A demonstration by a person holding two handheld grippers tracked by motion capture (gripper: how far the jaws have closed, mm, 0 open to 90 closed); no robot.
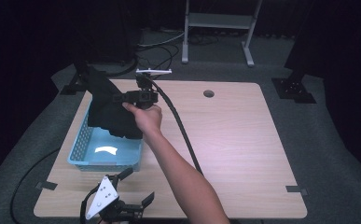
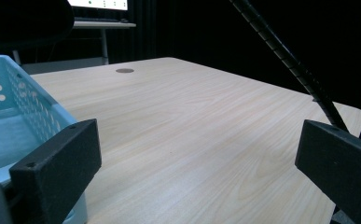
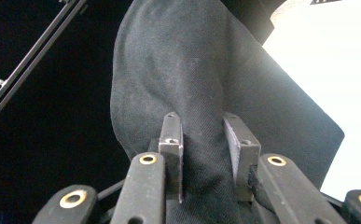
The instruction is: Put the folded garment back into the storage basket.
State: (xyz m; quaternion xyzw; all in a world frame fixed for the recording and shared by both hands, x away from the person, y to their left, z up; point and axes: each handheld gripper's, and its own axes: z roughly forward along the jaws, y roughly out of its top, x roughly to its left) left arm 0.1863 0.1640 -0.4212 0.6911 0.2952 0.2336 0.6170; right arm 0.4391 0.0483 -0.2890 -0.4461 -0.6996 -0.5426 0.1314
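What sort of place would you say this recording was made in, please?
Probably a lab or studio set up for recording: a light wooden table stands on grey carpet before black curtains, with black stand feet beside it and a cable trailing from the right gripper.

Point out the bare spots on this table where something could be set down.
Widest free patch: the wooden table to the right of the right gripper and its cable, out to the right edge. A narrow strip lies between the blue basket and the left gripper. Crowded: over the basket, where the black cloth hangs.
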